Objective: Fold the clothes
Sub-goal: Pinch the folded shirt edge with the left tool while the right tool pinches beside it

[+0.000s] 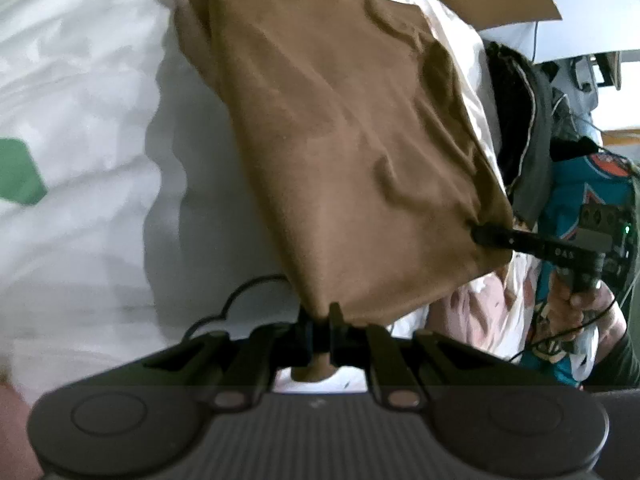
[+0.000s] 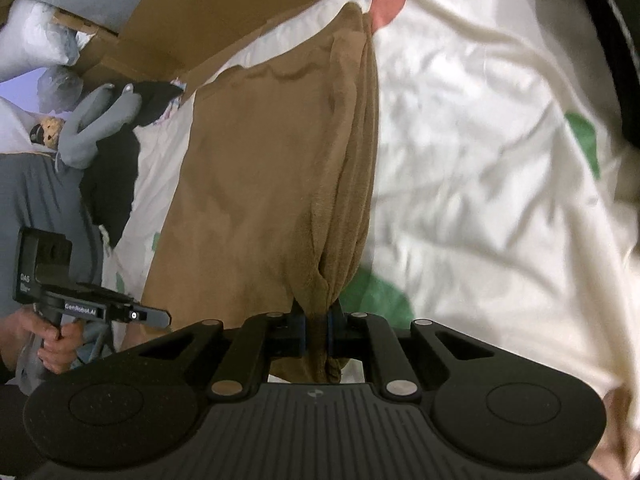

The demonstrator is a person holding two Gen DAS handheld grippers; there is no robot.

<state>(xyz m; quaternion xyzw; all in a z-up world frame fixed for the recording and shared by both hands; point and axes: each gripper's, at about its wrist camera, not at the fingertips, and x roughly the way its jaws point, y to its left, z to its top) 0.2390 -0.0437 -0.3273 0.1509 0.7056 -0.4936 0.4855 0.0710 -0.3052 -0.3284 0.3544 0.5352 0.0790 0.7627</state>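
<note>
A brown fleece garment (image 1: 344, 140) lies lengthwise on a white bed sheet (image 1: 92, 92). My left gripper (image 1: 320, 330) is shut on its near corner, and the cloth bunches between the pads. In the left wrist view my right gripper (image 1: 486, 236) pinches the other near corner at the right. The right wrist view shows the same brown garment (image 2: 256, 184) with my right gripper (image 2: 317, 320) shut on a gathered fold of it. My left gripper (image 2: 162, 317) reaches in from the left there, its tips hidden against the cloth. The near edge is lifted off the sheet.
The sheet (image 2: 480, 152) carries green patches (image 2: 380, 298) and a pink one (image 2: 386, 6). A dark garment (image 1: 520, 128) and a grey one (image 2: 96, 120) lie beside the bed. Cardboard (image 2: 224, 4) stands at the far end. A person's hand (image 2: 56, 338) grips the left handle.
</note>
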